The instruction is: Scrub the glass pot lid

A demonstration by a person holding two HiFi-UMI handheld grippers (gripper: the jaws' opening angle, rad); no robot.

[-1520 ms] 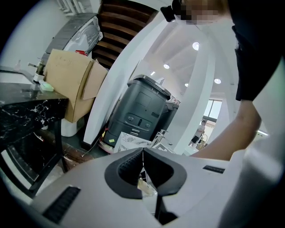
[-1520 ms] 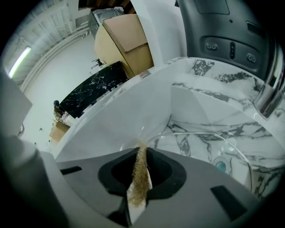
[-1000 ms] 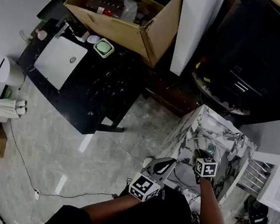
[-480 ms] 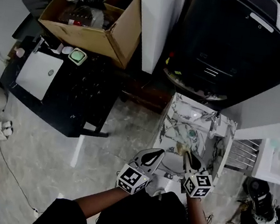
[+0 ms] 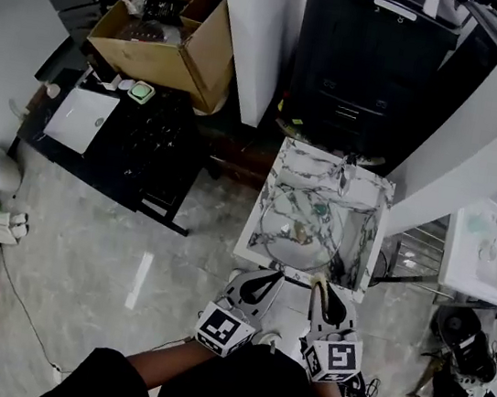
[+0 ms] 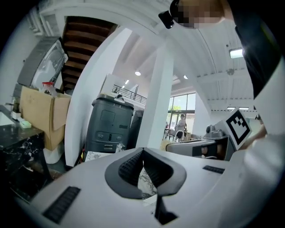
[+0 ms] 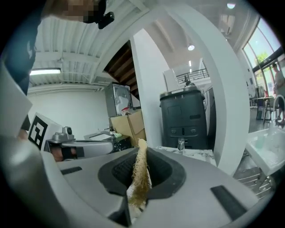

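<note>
Marble sink [image 5: 366,201] holding glass lid [image 5: 302,234], right tongs [image 5: 320,290] clamping scrubber [image 7: 140,177] (left tongs [image 6: 143,152] closed)

Cardboard box [image 5: 144,59] by blk table [image 5: 136,148]; dark bin [image 5: 365,72], prob.

Left gripper [image 5: 269,280] and right gripper [image 5: 318,288] making two, one glass lid [image 5: 298,239], one scrub pad [image 7: 140,178], one cardboard box [image 5: 165,46]
</note>
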